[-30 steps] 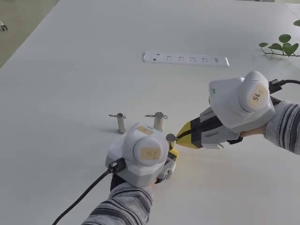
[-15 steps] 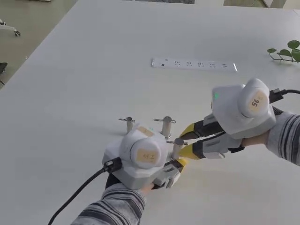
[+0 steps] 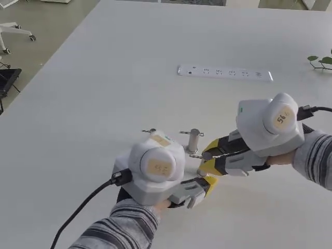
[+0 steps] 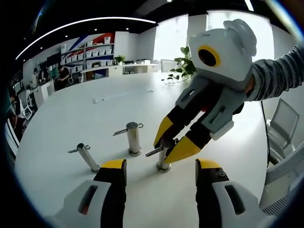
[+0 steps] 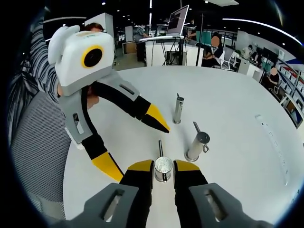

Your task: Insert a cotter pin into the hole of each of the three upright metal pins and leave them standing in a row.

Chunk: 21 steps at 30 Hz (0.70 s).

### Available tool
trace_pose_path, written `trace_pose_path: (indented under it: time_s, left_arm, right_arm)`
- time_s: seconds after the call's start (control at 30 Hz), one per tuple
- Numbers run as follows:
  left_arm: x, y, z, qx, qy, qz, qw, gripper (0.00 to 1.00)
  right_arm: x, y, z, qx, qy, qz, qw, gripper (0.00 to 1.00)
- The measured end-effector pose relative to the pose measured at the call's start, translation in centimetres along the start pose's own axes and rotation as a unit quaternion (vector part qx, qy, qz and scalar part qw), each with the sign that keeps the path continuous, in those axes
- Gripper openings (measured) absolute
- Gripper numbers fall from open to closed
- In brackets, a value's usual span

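Three cotter pins in three metal pins, right gripper clasping one

3 metal pins upright, cotter pins thru

Leftmost pin — mostly hidden

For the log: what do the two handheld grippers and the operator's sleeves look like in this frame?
The left gripper and right gripper match: rounded white housings, each with a round tan label bearing handwritten digits, and black jaws ending in yellow tips. A black cable runs from each. Both sleeves are grey with darker stripes.
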<state>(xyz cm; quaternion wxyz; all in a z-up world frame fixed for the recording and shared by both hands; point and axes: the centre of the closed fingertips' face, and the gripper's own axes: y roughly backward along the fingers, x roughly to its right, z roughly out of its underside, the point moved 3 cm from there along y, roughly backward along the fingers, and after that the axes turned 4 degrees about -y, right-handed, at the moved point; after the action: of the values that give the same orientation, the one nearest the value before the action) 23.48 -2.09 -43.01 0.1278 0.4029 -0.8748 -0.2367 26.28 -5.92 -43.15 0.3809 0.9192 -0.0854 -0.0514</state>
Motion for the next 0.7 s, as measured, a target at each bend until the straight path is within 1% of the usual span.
trace_pose_path:
  time_s: [0.13,0.33,0.43,0.5,0.7]
  left_arm:
    - [-0.1,0.2,-0.1,0.005,0.008,0.005,0.9999,0.61]
    - [-0.2,0.6,-0.2,0.008,0.014,0.01,0.9998,0.63]
    - [-0.4,0.9,-0.2,0.01,0.008,0.008,0.9999,0.65]
    - [-0.6,1.1,-0.1,0.007,0.009,0.008,0.9999,0.66]
    - [-0.7,1.8,-0.2,0.014,0.005,0.01,0.9998,0.7]
  right_arm:
    - [-0.1,-0.1,0.0,0.001,0.001,0.002,1.0,0.1]
    - [-0.3,0.0,-0.1,0.004,-0.006,0.0,1.0,0.09]
    - [-0.3,0.1,-0.1,0.005,-0.003,-0.001,1.0,0.09]
    - [-0.3,0.1,0.0,0.004,0.006,-0.002,1.0,0.09]
    - [0.1,0.5,0.1,0.003,0.01,0.001,0.9999,0.08]
